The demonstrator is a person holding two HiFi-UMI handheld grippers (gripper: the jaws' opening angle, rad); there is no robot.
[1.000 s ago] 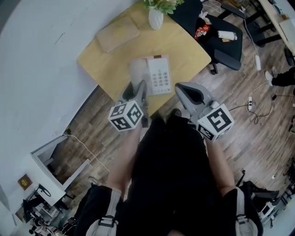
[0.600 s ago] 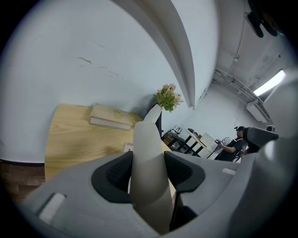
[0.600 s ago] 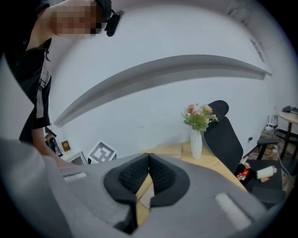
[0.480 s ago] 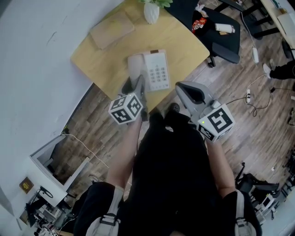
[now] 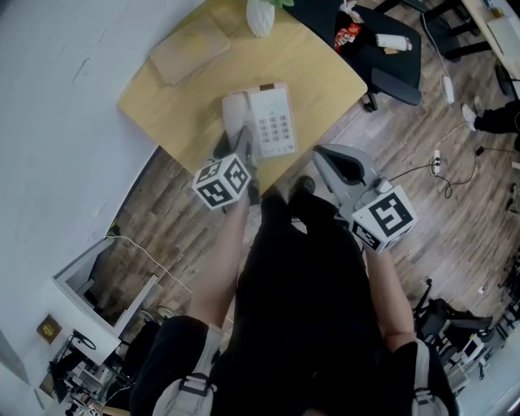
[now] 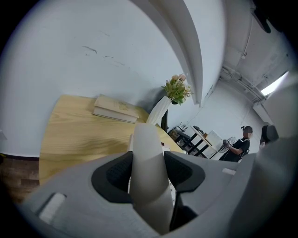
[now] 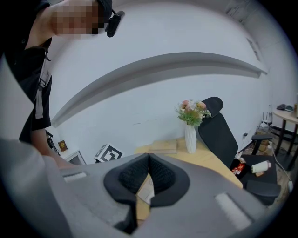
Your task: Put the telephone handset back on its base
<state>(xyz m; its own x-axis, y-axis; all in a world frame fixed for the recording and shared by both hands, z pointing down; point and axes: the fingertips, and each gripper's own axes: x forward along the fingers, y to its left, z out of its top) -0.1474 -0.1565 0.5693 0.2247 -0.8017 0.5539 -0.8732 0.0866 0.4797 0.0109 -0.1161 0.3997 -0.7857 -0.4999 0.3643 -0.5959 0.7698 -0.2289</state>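
Wooden table (image 5: 175, 110) bearing a book (image 5: 188, 53), the telephone base (image 5: 275, 122) and a white vase (image 5: 260, 18) holding flowers (image 6: 177, 89). We find the handset (image 5: 234, 115) at the base's left side, clamped between the left gripper (image 5: 236, 149) jaws; whether it rests there we cannot tell. Right gripper (image 5: 319, 153) beside the table edge, jaws together, empty

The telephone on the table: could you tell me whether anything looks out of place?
Only the handset, clamped in the left hand-held gripper at the left of the base; whether it is seated cannot be told. Nothing else stands out.
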